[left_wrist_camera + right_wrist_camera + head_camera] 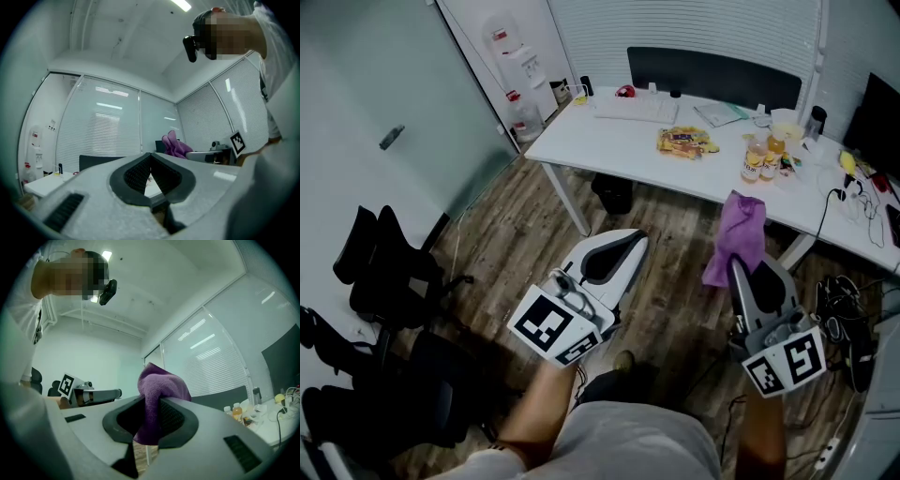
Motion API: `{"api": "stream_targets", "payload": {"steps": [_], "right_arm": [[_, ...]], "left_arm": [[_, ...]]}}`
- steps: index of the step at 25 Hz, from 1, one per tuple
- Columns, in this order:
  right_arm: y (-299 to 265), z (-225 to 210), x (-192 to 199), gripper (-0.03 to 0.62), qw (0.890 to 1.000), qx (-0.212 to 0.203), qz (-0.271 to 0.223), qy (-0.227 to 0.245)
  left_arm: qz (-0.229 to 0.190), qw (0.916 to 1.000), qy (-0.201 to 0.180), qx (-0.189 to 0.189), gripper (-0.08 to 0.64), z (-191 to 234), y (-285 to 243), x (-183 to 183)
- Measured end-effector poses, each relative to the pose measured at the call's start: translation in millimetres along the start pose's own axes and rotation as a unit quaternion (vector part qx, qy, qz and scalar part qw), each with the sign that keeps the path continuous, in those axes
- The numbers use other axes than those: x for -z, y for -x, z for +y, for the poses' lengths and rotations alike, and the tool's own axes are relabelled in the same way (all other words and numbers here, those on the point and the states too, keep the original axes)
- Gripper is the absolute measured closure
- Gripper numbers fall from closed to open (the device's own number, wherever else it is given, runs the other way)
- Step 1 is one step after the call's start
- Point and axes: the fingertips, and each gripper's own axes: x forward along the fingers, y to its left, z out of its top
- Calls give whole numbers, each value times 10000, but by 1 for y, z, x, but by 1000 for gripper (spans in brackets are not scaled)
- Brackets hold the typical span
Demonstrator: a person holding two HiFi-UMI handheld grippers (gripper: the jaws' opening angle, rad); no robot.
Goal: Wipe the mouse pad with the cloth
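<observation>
The right gripper (738,265) jaws pinch the purple cloth (739,232) (bunched upward); the left gripper (634,241) jaws meet, empty.

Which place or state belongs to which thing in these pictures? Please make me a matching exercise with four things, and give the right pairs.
Things:
1. cloth
2. left hand-held gripper
3. keyboard
4. water dispenser

Places or states:
A. lying on the white desk
B. shut, with nothing between its jaws
C. standing past that desk's left end
D. clamped in the right hand-held gripper

Pairs: 1-D, 2-B, 3-A, 4-C.
</observation>
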Motion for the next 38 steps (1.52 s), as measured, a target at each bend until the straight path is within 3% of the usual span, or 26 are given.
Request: {"api": "stream_targets", "payload": {"steps": [11,28,38], "right_arm": [[-48,-34,10,523,9998,164,75,101],[-210,-99,45,523,9963,770,218,314],[-257,-117,70,523,9932,1054,391,292]], "left_arm": [[-168,9998,-42,139,545,53,-37,7],[-298,9975,48,633,545,232,-114,39],[-218,9954,165,918,545,287,-141,61]]}}
